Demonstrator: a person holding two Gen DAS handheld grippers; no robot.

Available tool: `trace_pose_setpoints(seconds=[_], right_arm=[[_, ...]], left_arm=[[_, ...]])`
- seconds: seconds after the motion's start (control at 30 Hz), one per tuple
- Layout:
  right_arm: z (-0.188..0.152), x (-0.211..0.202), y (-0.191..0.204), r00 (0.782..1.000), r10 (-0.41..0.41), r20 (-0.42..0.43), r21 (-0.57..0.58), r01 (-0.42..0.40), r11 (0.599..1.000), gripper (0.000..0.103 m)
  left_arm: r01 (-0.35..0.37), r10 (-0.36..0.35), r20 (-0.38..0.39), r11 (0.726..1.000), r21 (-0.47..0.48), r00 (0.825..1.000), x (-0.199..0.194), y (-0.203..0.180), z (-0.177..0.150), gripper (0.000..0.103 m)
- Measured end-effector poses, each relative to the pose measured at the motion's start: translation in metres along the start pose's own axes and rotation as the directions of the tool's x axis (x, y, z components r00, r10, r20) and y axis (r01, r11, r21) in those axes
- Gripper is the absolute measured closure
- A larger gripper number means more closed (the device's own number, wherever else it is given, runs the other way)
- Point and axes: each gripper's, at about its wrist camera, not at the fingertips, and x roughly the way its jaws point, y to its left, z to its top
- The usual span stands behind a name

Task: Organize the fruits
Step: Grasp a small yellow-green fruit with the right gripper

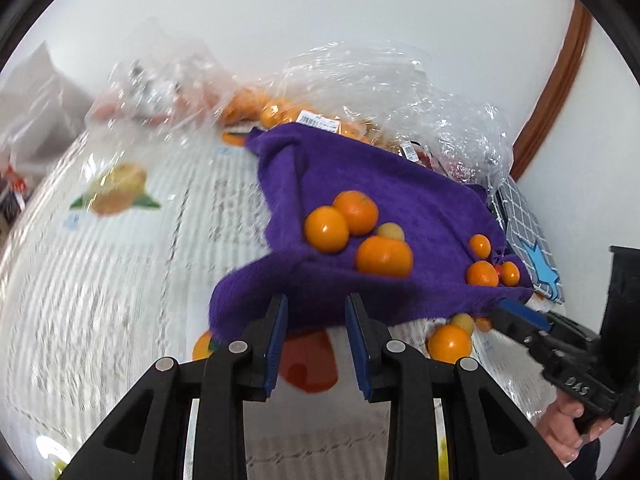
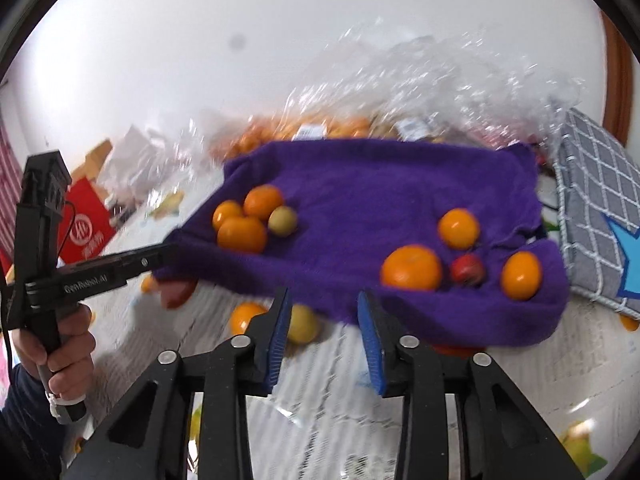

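Note:
A purple cloth (image 1: 360,184) (image 2: 360,200) carries several oranges (image 1: 384,256) (image 2: 412,268), a pale yellow-green fruit (image 2: 282,221) and a small red fruit (image 2: 467,270). Its near edge is lifted off the table. In my left wrist view the left gripper (image 1: 316,320) stands open at the cloth's front edge, with cloth between the fingers. In my right wrist view the right gripper (image 2: 323,320) stands open at the front edge too. From the side, the left gripper's tip (image 2: 168,254) meets the cloth's left corner and the right gripper's tip (image 1: 508,308) meets its right corner. More fruit (image 1: 450,342) (image 2: 244,316) lies under the lifted edge.
Clear plastic bags with more oranges (image 1: 272,112) (image 2: 400,92) lie behind the cloth. A grey checked pouch with a blue star (image 1: 528,236) (image 2: 600,216) lies to the right. A printed table cover (image 1: 120,260) is underneath. A red box (image 2: 86,228) is far left.

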Motion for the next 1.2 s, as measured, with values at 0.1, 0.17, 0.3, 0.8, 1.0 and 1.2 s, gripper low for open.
trace_pose_setpoints(seconds=[0.1,0.17,0.3,0.8,1.0,1.2], right_arm=[[-0.003,0.010,0.007,0.999,0.009,-0.034,-0.003,-0.009,1.000,0.072],[-0.004,0.017,0.007,0.999,0.009,-0.052,0.007,-0.008,1.000,0.075],[-0.005,0.027,0.006,0.998,0.004,-0.066,0.036,-0.002,0.999,0.078],[-0.009,0.028,-0.004,0.997,-0.031,-0.068,0.067,0.036,0.997,0.080],[-0.019,0.000,-0.027,0.993,-0.110,-0.032,0.052,0.111,0.992,0.080],[-0.032,-0.012,-0.064,0.982,-0.173,-0.073,0.099,0.180,0.979,0.080]], left_arm=[[-0.012,0.012,0.004,1.000,0.002,1.000,-0.002,0.002,-0.005,0.075],[0.000,0.000,0.018,1.000,0.001,1.000,-0.006,0.002,-0.006,0.075],[0.021,-0.020,0.027,1.000,-0.022,0.999,-0.009,0.005,-0.007,0.075],[0.030,-0.029,0.011,0.999,-0.025,1.000,-0.002,0.006,-0.012,0.075],[0.012,-0.012,0.005,1.000,0.024,1.000,0.000,-0.003,-0.015,0.075],[-0.002,0.001,0.015,0.999,0.047,1.000,-0.002,-0.007,-0.016,0.075]])
